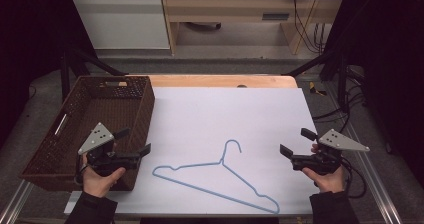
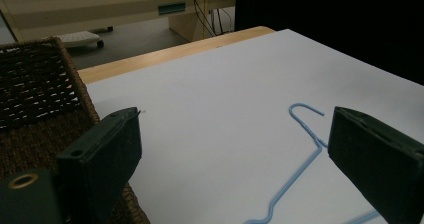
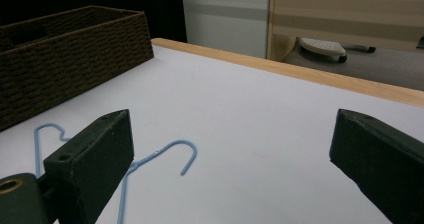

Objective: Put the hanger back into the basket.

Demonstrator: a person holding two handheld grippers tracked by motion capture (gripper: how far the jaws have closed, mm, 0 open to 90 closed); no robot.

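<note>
Nearest the high camera, two dark-sleeved forearms enter from the bottom edge, each hand holding a black two-jaw gripper topped with a grey three-cornered plate. The left gripper (image 1: 133, 142) sits at about 8 o'clock in the high view, over the near right corner of a brown wicker basket (image 1: 55, 149), its jaws pointing toward 3 o'clock. The jaws stand wide apart with nothing between them. The right gripper (image 1: 297, 142) sits at about 4 o'clock, above the right part of the white sheet (image 1: 220, 111), its jaws pointing toward 9 o'clock. These jaws are also spread wide and hold nothing.

Between the two grippers, at about 6 o'clock, a light blue wire hanger (image 1: 215, 176) lies flat on the white sheet, apart from both grippers. Its hook points toward 12 o'clock and its long bottom bar runs from 9 o'clock down toward 5 o'clock.

In the left gripper view, the hanger's hook lies on the sheet between the open jaws, closer to the right one. In the right gripper view, the hook lies just beside the left jaw.

The basket lies along the table's left side, from 8 to 10 o'clock. A strip of bare wooden tabletop (image 1: 225, 80) shows beyond the sheet at 12 o'clock.
</note>
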